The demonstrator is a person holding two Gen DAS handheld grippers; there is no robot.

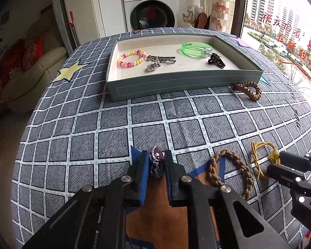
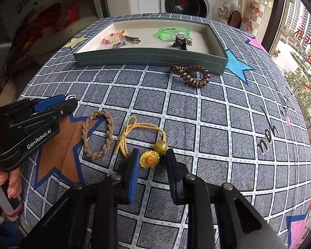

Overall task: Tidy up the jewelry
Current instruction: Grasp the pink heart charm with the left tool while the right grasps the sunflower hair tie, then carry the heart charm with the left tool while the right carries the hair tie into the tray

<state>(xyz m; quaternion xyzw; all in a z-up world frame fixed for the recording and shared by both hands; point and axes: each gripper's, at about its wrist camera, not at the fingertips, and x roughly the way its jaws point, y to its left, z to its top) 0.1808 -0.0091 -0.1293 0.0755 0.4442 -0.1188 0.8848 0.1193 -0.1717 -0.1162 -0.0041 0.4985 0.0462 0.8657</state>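
Fingers of the left gripper [image 1: 157, 159] are closed on a purple-stone ring [image 1: 157, 159], which sits pinched between the blue pads above the table's near edge. Fingers of the right gripper [image 2: 152, 160] stand parted on either side of a yellow flower charm [image 2: 149, 159], not pressing it; the charm belongs to a yellow hair tie [image 2: 134, 132] with an amber bead [image 2: 160, 147], lying on the cloth near the front edge.

Just left of the yellow tie lies a braided tan hair tie [image 2: 97, 133], between the two grippers and touching neither. Farther back, a brown coil hair tie [image 2: 193, 75] rests against the front wall of the tray [image 2: 151, 57], near its right front corner.

The tray stands toward the far edge of the table. Inside, left to right: a pink-and-yellow bead bracelet [image 1: 131, 58], silver clips [image 1: 158, 60], a green bangle [image 1: 196, 49] and a black claw clip [image 1: 215, 60].

The table carries a grey checked cloth [image 1: 114, 116] printed with coloured stars. Behind it stand a white washing machine [image 1: 151, 6], a cream sofa [image 1: 37, 72] with red cushions at left, and a window [image 1: 280, 31] with red lettering at right.
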